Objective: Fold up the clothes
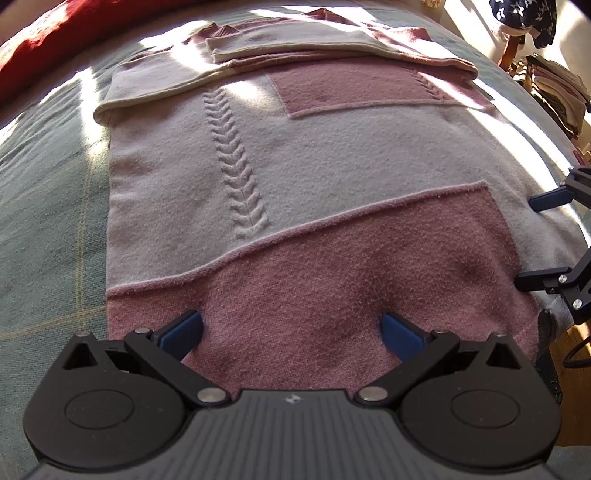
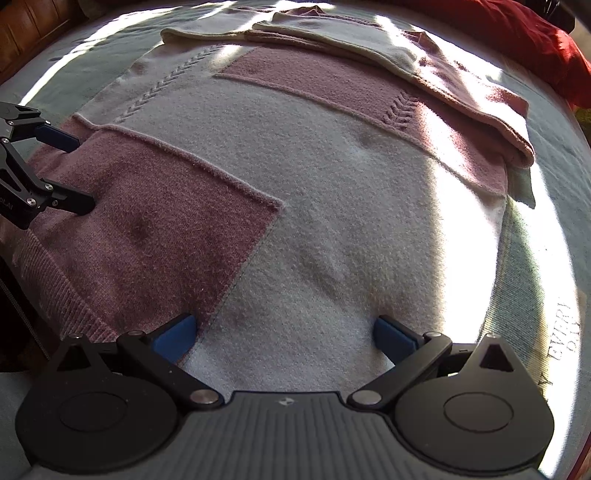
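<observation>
A pink and cream knit sweater [image 1: 314,158] [image 2: 332,192] lies flat on the bed, its sleeves [image 1: 295,48] folded across the chest at the far end. My left gripper [image 1: 291,328] is open, its blue pads resting on the pink panel near the hem. My right gripper [image 2: 284,328] is open too, one pad on the pink panel's edge and the other on cream knit. Each gripper shows in the other's view: the right gripper [image 1: 535,240] at the right edge, the left gripper [image 2: 74,171] at the left edge. Neither has fabric pinched.
A pale green plaid bedspread [image 1: 48,192] [image 2: 535,277] lies under the sweater. A red cushion or cover [image 1: 40,33] [image 2: 535,33] sits at the bed's far end. A stack of folded clothes [image 1: 554,92] and a dark floral garment [image 1: 524,18] lie beyond the bed's right side.
</observation>
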`<state>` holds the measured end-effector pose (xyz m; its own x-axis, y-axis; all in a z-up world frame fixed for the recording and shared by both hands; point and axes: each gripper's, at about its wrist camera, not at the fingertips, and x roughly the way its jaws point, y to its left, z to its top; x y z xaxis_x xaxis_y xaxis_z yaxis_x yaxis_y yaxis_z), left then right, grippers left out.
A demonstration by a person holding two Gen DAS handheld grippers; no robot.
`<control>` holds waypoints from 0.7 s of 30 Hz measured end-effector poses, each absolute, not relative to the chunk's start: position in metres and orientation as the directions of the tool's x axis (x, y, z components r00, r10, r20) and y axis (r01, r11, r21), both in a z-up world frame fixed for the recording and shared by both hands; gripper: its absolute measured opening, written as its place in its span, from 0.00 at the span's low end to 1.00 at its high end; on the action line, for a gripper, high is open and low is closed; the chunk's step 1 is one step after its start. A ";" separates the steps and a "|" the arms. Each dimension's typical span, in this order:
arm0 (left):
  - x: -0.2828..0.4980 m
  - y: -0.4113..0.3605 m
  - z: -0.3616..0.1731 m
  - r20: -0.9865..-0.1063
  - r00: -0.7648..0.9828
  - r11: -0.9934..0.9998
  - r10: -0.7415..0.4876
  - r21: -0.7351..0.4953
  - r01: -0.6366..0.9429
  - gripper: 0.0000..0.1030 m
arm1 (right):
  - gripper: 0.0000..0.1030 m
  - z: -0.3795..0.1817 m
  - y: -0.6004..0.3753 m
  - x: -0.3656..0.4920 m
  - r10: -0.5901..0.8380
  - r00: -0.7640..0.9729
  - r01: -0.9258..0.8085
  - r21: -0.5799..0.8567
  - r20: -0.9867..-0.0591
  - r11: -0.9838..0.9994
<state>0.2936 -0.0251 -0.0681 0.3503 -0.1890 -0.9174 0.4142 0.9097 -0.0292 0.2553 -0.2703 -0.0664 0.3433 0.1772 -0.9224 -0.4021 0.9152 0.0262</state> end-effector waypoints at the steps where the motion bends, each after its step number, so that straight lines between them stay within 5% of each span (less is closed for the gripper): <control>1: 0.293 -0.025 -0.068 -0.917 0.352 0.910 -0.189 -0.028 0.414 0.99 | 1.00 -0.066 -0.270 0.255 0.177 0.345 -0.404 0.025 -0.922 0.914; 21: 0.274 -0.027 -0.057 -0.899 0.402 0.892 -0.176 0.027 0.450 0.99 | 1.00 -0.056 -0.282 0.235 0.193 0.388 -0.457 -0.007 -0.901 0.890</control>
<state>0.2745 -0.0266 -0.0568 0.4021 -0.1760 -0.8985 0.4503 0.8925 0.0267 0.2346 -0.2817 -0.0563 0.3885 0.1928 -0.9011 -0.4567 0.8896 -0.0066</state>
